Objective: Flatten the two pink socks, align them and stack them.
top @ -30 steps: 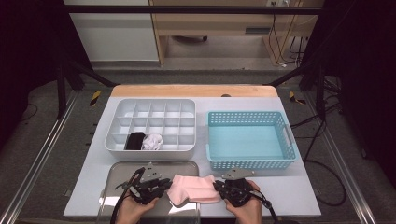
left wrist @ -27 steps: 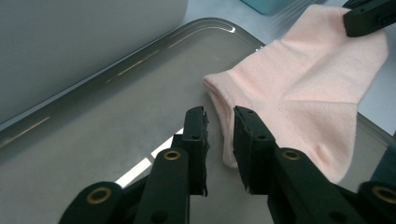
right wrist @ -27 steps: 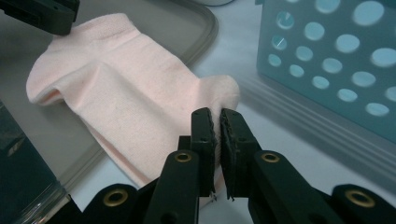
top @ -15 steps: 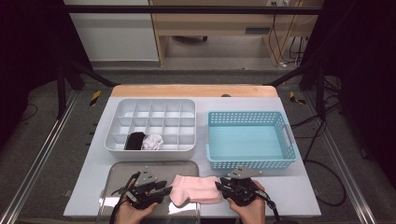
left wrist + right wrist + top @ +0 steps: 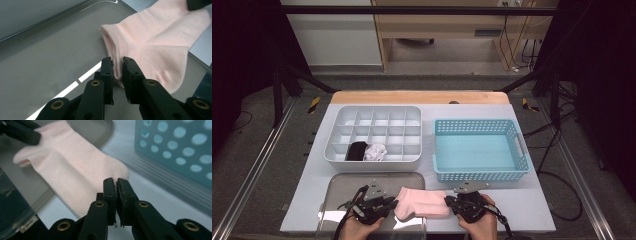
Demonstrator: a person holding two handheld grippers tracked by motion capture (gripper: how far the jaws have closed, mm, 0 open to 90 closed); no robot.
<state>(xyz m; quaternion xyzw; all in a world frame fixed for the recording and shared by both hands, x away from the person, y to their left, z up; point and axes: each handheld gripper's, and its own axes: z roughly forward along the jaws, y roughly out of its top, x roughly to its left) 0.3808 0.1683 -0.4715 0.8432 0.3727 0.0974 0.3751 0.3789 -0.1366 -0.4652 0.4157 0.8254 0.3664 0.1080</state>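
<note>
A pink sock [image 5: 422, 203] lies flat at the table's front, its cuff end on the grey metal tray [image 5: 341, 186] and its toe end on the white tabletop. In the left gripper view the sock's cuff [image 5: 117, 53] runs between the jaws of my left gripper [image 5: 117, 65], which pinch its edge with a narrow gap. My right gripper [image 5: 116, 182] has its jaws pressed together at the toe edge of the sock [image 5: 75, 170]. In the high view my left gripper [image 5: 390, 204] and right gripper [image 5: 451, 205] hold opposite ends of the sock.
Behind the tray stands a white divided organizer [image 5: 374, 117] with a black sock [image 5: 357, 150] and a white sock [image 5: 376, 151] in its front-row cells. A light blue perforated basket [image 5: 479, 172] stands just behind my right gripper. The table's front edge is close under both hands.
Both hands shifted only slightly; the right one edged a little right. The sock stays flat between the two grippers in the same spot.
</note>
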